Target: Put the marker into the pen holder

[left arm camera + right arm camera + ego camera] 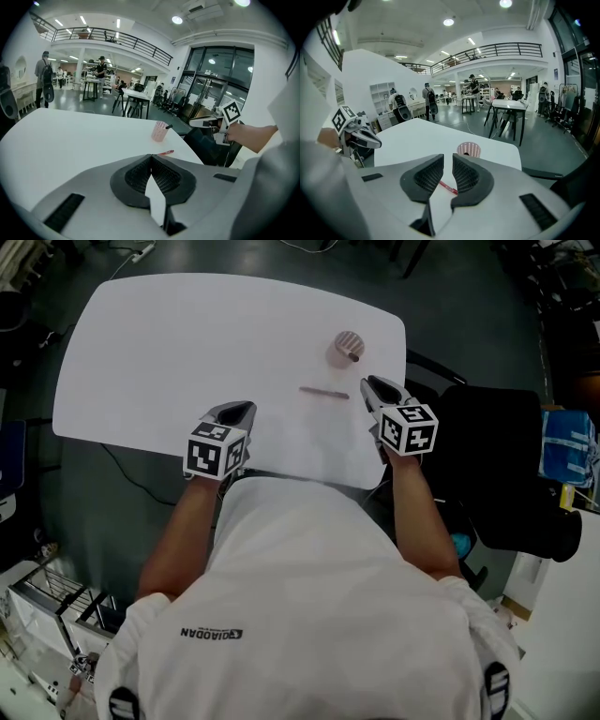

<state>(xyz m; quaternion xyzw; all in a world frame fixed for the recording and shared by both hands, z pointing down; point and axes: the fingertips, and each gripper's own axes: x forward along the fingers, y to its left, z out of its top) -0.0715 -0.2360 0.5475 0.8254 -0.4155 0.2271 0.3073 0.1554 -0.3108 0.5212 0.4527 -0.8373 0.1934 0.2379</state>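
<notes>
Right claw (368, 383), jaws parted, over white table (187, 343) — grey floor (469, 296) around.

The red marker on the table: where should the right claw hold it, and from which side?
Probably at mid-barrel, from above: the marker lies flat, so only its long sides are free. Set the open jaws of the right claw across its thin barrel.

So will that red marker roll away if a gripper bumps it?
Probably, yes: the marker looks thin and round, lying flat on the smooth table, so a sideways nudge could roll it. It seems stiff and light, so likely easy to lift.
</notes>
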